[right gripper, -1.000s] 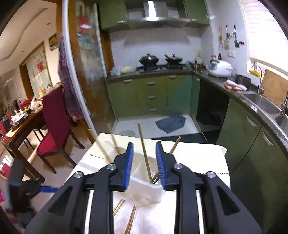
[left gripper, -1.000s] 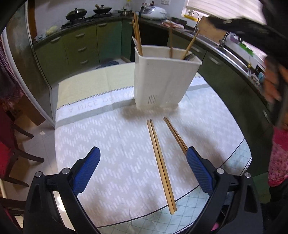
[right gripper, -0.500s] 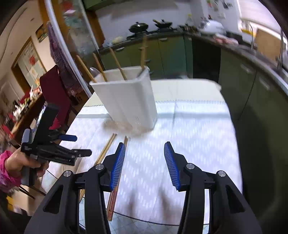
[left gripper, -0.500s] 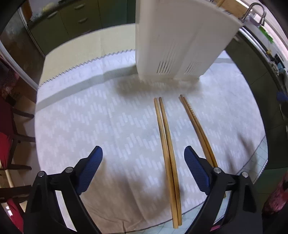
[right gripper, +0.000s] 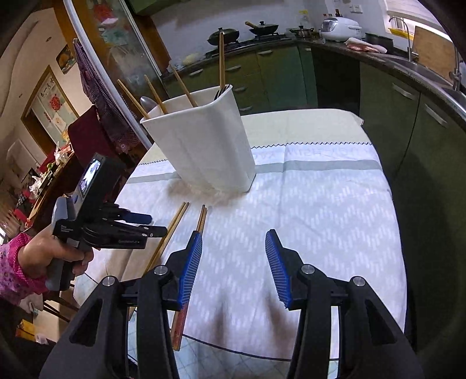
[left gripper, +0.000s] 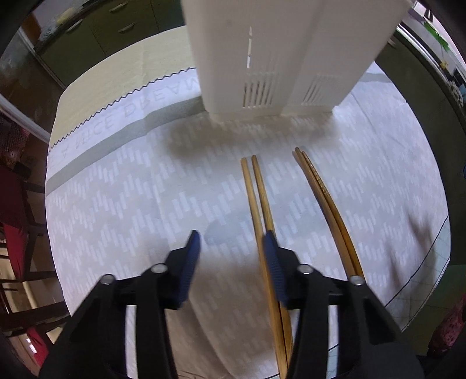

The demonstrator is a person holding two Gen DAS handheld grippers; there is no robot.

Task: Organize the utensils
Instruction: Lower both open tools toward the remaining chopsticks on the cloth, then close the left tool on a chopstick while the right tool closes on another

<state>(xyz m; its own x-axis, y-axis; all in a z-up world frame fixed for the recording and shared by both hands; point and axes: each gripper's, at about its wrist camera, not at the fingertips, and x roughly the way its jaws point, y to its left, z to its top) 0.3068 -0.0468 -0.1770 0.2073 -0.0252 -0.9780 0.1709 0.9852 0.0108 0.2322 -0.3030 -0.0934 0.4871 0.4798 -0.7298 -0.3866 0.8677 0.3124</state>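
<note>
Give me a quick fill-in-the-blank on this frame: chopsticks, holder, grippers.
1. Loose chopsticks lie on the tablecloth in ____ pairs.
2. The white utensil holder stands ____ on the cloth.
3. The darker pair lies to the ____ of the lighter pair in the left wrist view.
4. Between the right gripper fingers there is only ____.

Missing: two; upright; right; cloth

White patterned tablecloth [right gripper: 335, 210] with grey band over the table, green cabinets [right gripper: 279, 75] behind, two woks [right gripper: 224, 33] and rice cooker [right gripper: 339, 27] on the counter, red chair [right gripper: 90, 137] at left.
</note>
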